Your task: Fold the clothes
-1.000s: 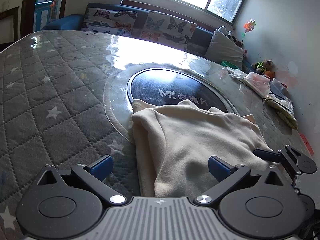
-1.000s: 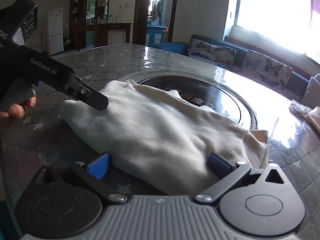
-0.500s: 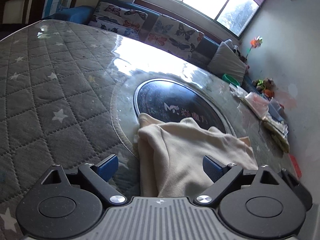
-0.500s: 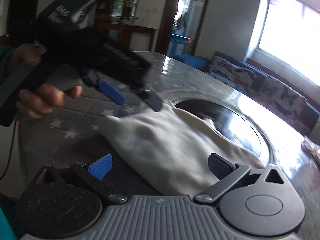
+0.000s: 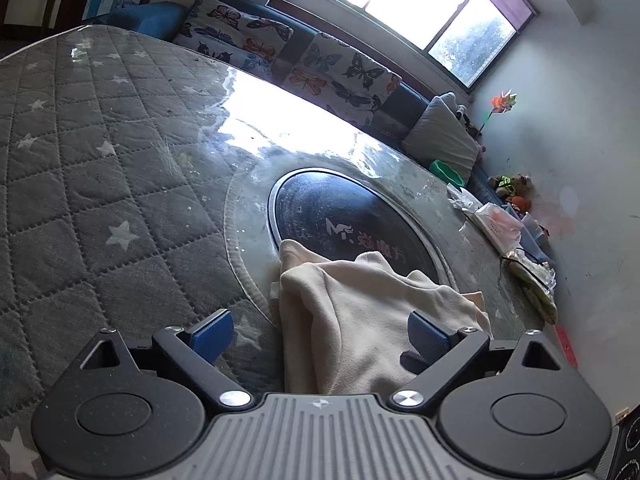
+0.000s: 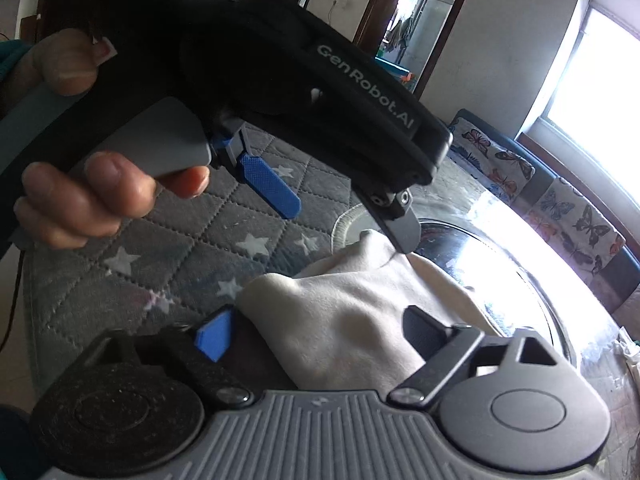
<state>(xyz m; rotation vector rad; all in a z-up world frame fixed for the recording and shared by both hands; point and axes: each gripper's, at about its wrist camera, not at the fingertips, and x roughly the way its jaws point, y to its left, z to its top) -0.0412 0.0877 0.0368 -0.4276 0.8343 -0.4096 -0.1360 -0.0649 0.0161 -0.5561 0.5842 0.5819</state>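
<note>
The cream-coloured soft fleece garment (image 5: 372,320) lies in a rumpled, partly folded heap on the round table, its far edge lapping over the dark glossy disc (image 5: 348,220) set in the table's middle and its near part resting on the grey quilted star-patterned table cover (image 5: 80,184).

My left gripper (image 5: 320,330) hangs over the heap's near end with its blue-padded jaws spread wide; the cloth runs up between them, but neither pad presses on it.

My right gripper (image 6: 316,330) points at the same heap from the other side. Its jaws are closing, with a fold of the cream cloth bulging between them; the pads do not yet pinch it.

In the right wrist view my left hand (image 6: 80,184) wraps the black handle, a finger on the grey trigger.

Beyond the table stand a butterfly-print sofa (image 5: 320,64) under a bright window (image 5: 404,8).
</note>
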